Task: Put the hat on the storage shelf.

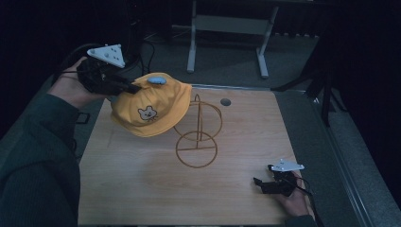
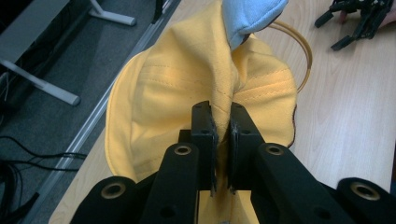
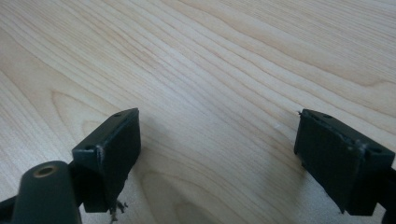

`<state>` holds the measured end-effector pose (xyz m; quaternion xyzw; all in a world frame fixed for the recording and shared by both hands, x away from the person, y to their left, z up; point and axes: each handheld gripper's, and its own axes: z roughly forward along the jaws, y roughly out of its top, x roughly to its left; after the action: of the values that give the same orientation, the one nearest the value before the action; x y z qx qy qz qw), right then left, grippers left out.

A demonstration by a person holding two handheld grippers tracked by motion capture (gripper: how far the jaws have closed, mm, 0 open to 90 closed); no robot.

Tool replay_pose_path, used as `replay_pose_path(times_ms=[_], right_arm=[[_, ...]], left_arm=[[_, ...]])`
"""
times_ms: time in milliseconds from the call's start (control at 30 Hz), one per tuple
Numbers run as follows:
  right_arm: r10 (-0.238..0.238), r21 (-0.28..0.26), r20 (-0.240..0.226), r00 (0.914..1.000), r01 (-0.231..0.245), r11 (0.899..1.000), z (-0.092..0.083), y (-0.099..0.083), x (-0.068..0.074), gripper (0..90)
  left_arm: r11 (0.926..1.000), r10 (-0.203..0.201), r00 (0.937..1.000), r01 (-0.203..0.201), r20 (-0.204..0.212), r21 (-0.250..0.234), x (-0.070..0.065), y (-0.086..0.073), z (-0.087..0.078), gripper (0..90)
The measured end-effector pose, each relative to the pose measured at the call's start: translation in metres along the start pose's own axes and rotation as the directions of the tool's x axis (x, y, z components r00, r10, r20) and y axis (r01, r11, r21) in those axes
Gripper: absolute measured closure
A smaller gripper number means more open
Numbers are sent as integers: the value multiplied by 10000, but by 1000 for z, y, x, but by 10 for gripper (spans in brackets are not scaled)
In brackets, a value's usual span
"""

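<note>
Nearest to me, my left gripper point(image 2: 222, 135) is pinching a fold of the yellow hat point(image 2: 187, 88), its jaws clenched tight on a gathered ridge of cloth, and I am holding the hat in the air above the far left part of the wooden table point(image 1: 142, 189), just beside the wire stand point(image 1: 198, 137). The hat is hanging limp and bunching around my jaws, so I am judging it light, soft and floppy, not fragile, with nothing stiff in it except perhaps the stitched brim. A thin fold could be slipping out, so I am thinking the seamed band or the brim edge is the better place to take hold, where the cloth is doubled. The blue ear point(image 1: 156, 80) on top is looking too small and loose to pull on. Because the crown is collapsing, I am expecting to need a second hold to spread it open over the stand's upper ring. My right gripper point(image 3: 219, 158) is resting low over bare wood at the near right, jaws spread wide and grasping nothing.
</note>
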<state>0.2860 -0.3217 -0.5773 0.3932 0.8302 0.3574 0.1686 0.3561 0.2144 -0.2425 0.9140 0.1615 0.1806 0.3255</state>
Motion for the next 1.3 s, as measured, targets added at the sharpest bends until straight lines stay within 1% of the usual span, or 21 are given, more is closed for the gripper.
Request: replay_pose_path(times_ms=[133,300,433,667,767,867,1300], right_arm=[[1,2,0,10000,-1,10000,0,0,0,144],[0,2,1,10000,0,10000,0,0,0,145],[-11,-1,1,10000,11,10000,0,0,0,144],[-14,-4,2,10000,14,10000,0,0,0,144],[-12,-2,2,10000,12,10000,0,0,0,144],[-13,-2,2,10000,13,10000,0,0,0,144],[13,11,-4,10000,-13,10000,0,0,0,144]], left_arm=[[10000,67,10000,-67,10,-9,0,5,1,836],[9999,162,9999,-162,12,28,2,16,2,836],[9997,253,9996,-253,86,29,1,22,6,836],[9988,498,9985,-498,217,2,-2,34,15,835],[9981,611,9978,-613,240,71,-3,39,19,835],[9979,653,9974,-653,300,-20,-4,43,23,834],[9963,853,9951,-847,497,-124,-9,61,46,829]])
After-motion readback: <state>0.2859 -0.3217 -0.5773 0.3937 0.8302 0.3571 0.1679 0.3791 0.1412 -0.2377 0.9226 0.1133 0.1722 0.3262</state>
